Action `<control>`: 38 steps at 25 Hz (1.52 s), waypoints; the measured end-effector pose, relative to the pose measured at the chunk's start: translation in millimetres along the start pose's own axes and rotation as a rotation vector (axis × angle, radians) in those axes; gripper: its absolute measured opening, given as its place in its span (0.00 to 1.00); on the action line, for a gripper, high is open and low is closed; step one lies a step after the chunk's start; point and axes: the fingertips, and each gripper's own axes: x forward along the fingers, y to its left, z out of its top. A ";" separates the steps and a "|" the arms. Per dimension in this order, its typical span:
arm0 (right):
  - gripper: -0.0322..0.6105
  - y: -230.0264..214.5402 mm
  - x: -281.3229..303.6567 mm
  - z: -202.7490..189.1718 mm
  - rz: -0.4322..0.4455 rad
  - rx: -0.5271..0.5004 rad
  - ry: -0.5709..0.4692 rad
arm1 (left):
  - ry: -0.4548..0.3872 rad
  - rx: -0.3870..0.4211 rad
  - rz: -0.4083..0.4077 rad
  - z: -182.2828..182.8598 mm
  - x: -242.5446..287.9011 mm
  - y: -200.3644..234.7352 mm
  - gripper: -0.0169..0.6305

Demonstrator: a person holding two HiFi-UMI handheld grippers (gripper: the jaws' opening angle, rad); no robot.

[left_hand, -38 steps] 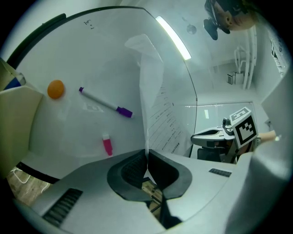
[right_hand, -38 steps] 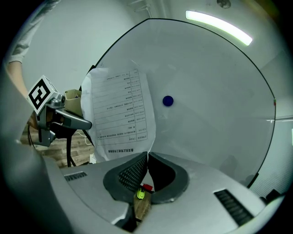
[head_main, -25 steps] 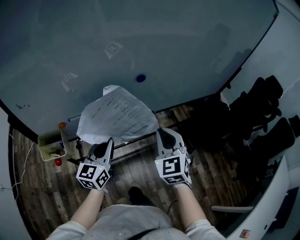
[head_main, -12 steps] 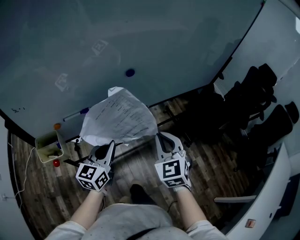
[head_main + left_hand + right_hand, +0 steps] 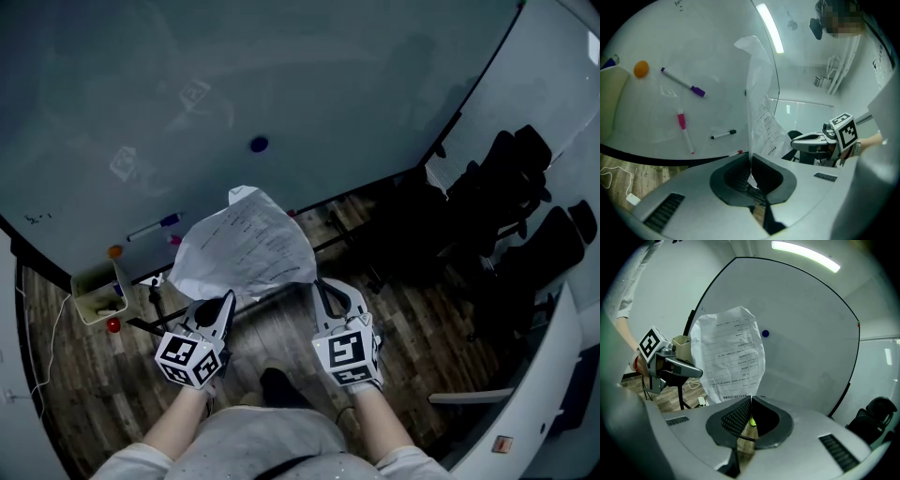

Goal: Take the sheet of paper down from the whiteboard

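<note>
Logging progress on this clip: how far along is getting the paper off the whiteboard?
Done: the sheet of paper stands clear of the whiteboard, its curled top edge apart from the blue magnet, which sits alone on the board. In hand: the left gripper and right gripper are each shut on a bottom corner. Left: apparently only carrying it away or setting it down.
</note>
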 end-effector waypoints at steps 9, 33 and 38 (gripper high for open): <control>0.09 15.4 -8.4 -13.5 0.024 0.029 0.023 | 0.021 -0.023 0.010 -14.7 -15.1 1.9 0.05; 0.09 60.3 -20.3 -38.4 0.124 0.099 0.096 | 0.120 -0.075 -0.035 -50.3 -37.6 -7.5 0.05; 0.09 71.2 -22.4 -41.2 0.141 0.099 0.097 | 0.129 -0.086 -0.032 -58.7 -45.8 -7.6 0.05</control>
